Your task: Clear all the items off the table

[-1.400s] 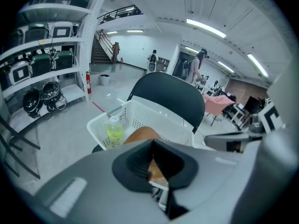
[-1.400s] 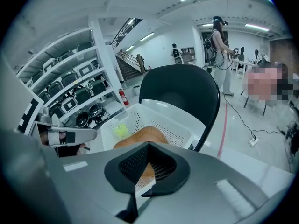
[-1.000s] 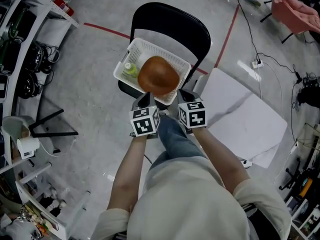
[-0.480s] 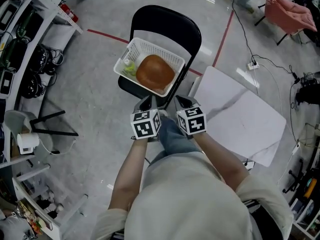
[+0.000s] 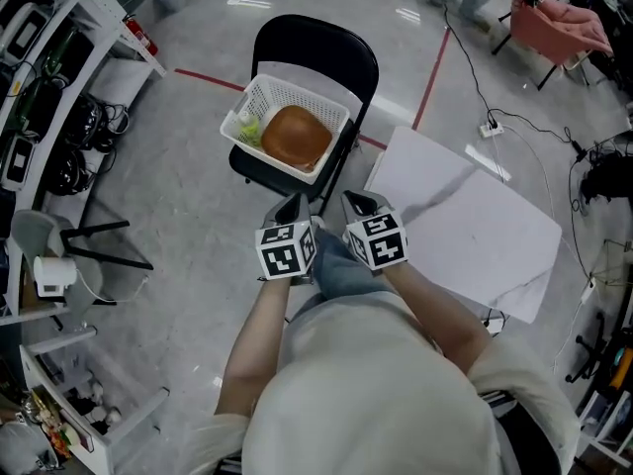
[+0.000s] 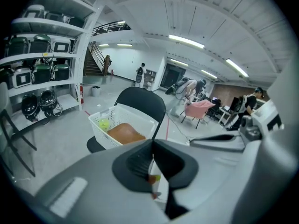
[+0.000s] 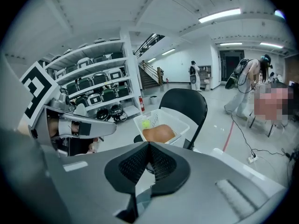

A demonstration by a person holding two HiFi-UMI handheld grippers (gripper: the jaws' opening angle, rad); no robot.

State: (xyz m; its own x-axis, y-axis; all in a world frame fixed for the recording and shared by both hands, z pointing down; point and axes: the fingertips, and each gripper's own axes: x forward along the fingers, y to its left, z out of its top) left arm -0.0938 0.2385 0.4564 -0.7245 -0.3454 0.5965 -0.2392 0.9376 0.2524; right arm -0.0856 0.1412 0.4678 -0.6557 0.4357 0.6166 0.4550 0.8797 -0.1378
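Near the basket (image 5: 259, 102), the left hand-held gripper (image 5: 293, 206) and right hand-held gripper (image 5: 356, 204) are pressed together. A bump could tip the basket, which seemingly overhangs the chair (image 5: 316, 43).

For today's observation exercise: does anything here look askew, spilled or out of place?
Nothing looks spilled or damaged. The one oddity: the white basket stands on the seat of a black chair, seemingly turned slightly askew to its backrest.

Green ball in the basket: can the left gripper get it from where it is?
Probably yes. The green ball lies uncovered beside the brown round thing in the open basket, with nothing between. But the left gripper is shut and would need opening.
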